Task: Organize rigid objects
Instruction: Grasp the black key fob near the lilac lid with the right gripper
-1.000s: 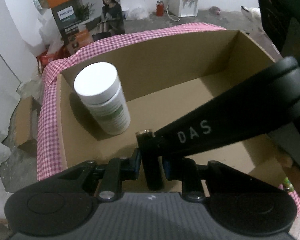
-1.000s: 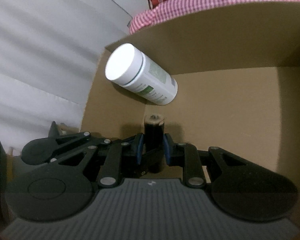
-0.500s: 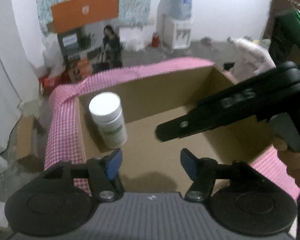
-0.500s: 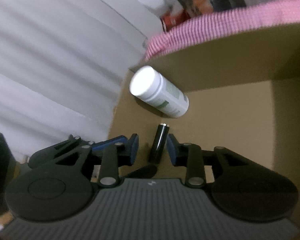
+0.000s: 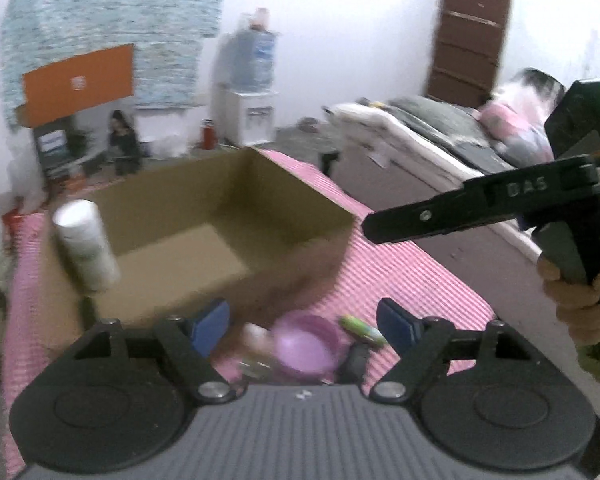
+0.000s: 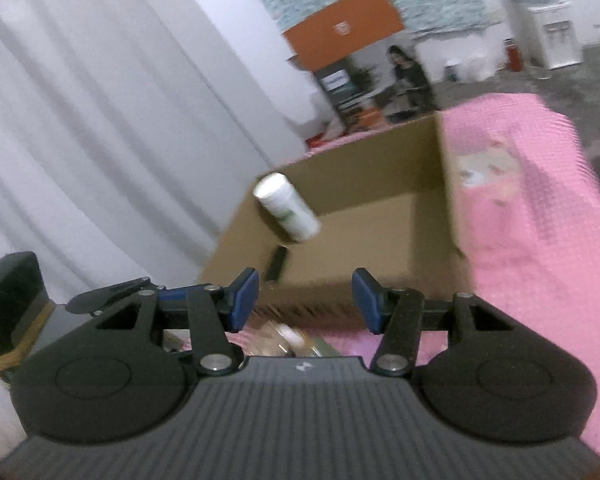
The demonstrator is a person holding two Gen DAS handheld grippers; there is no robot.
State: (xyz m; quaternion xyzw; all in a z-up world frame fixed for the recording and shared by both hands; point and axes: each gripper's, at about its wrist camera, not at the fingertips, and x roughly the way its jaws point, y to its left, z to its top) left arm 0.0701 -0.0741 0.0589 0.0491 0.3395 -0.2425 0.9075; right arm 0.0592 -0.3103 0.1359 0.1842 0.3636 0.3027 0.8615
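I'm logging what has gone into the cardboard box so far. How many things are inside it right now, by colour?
White: 1, the white bottle standing in the corner of the cardboard box.
Black: 1, the black cylinder lying on the box floor next to the bottle.
Total: 2.
Nothing else shows inside the box in either wrist view, though both are blurred.

A water dispenser stands against the far white wall beside a red flask, an orange board hangs left of them, a brown door shows right, and white curtains hang nearby.
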